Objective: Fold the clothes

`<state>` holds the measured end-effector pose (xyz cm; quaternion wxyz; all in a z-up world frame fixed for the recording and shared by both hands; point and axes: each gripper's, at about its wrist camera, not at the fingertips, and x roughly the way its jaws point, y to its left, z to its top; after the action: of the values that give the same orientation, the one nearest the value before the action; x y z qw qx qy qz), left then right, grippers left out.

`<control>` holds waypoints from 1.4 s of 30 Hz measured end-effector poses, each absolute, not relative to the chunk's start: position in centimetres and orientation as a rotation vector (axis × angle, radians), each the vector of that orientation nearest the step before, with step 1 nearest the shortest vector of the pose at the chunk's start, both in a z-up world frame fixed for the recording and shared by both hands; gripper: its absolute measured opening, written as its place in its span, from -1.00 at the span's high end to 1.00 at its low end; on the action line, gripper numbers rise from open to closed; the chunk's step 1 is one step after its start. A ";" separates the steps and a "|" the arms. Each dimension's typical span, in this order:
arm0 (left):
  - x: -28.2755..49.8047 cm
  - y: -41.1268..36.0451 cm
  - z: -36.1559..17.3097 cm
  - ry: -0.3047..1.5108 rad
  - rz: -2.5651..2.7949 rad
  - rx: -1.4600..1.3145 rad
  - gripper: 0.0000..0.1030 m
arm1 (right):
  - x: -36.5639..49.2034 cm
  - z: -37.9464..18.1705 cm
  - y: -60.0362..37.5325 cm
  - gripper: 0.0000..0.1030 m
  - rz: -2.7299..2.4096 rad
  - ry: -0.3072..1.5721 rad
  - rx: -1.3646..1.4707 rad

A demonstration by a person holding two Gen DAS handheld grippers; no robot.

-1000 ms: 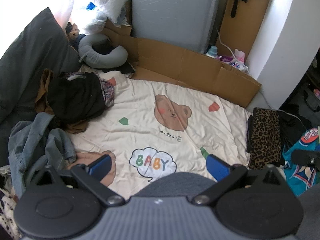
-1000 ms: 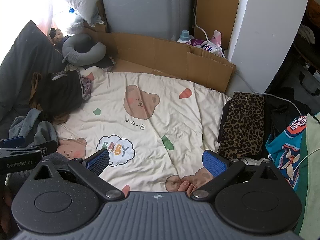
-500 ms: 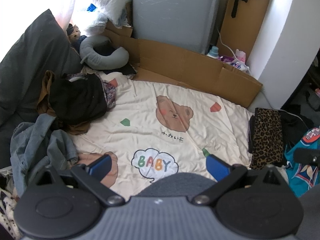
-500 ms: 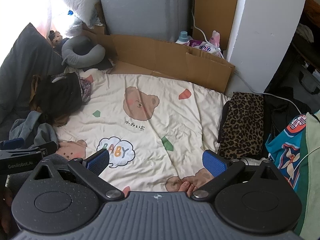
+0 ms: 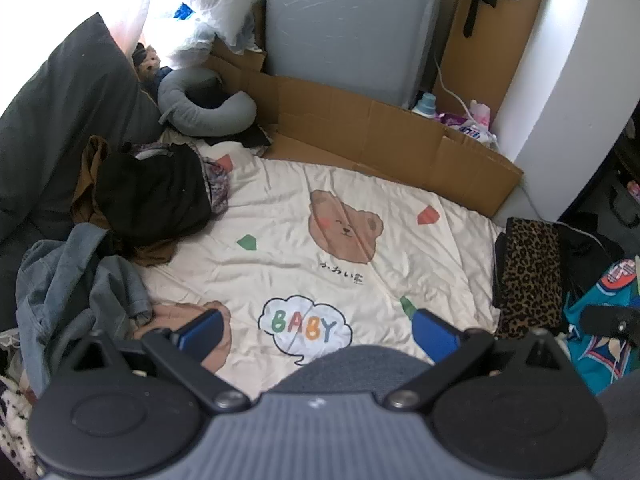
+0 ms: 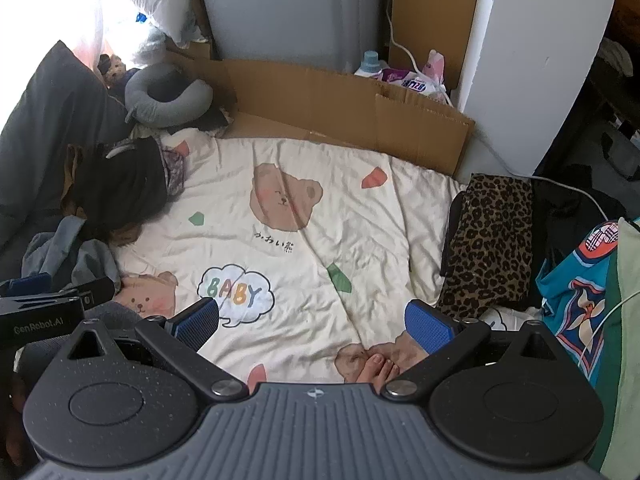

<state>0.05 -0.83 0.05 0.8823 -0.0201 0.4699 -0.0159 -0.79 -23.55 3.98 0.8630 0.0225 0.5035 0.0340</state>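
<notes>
I hold both grippers, left [image 5: 316, 330] and right [image 6: 312, 318], jaws spread and empty, over the bare blanket [image 5: 332, 208] kept free as folding space. The unfolded pile [image 5: 120, 216] waits at frame left; a folded leopard piece [image 6: 494, 236] sits right.

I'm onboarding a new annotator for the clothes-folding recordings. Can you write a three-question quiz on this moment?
1. True or false: the left gripper is shut on a garment.
2. Which lies folded at the right edge of the bear blanket? A) grey neck pillow B) leopard-print garment C) cardboard sheet
3. Fill in: the unfolded clothes pile sits on the blanket's ____ side.

Key
1. False: both it and the right gripper are open and empty.
2. B, the leopard-print garment.
3. Left, with the black garment on top and the blue-grey denim garment nearer the camera.
</notes>
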 end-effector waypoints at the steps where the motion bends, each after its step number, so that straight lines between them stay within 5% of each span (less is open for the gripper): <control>1: 0.1 -0.8 0.1 0.979 -0.034 -0.043 -0.97 | -0.8 4.0 -23.5 -0.98 0.068 1.053 0.044; 42: 0.1 0.2 0.0 0.982 -0.047 -0.073 -0.97 | -1.0 3.9 -23.3 -0.98 0.059 1.037 0.024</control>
<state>0.12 0.25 -0.05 0.8810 -0.0348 0.4713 -0.0227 -1.04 -23.35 3.94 0.8682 0.0113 0.4953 0.0281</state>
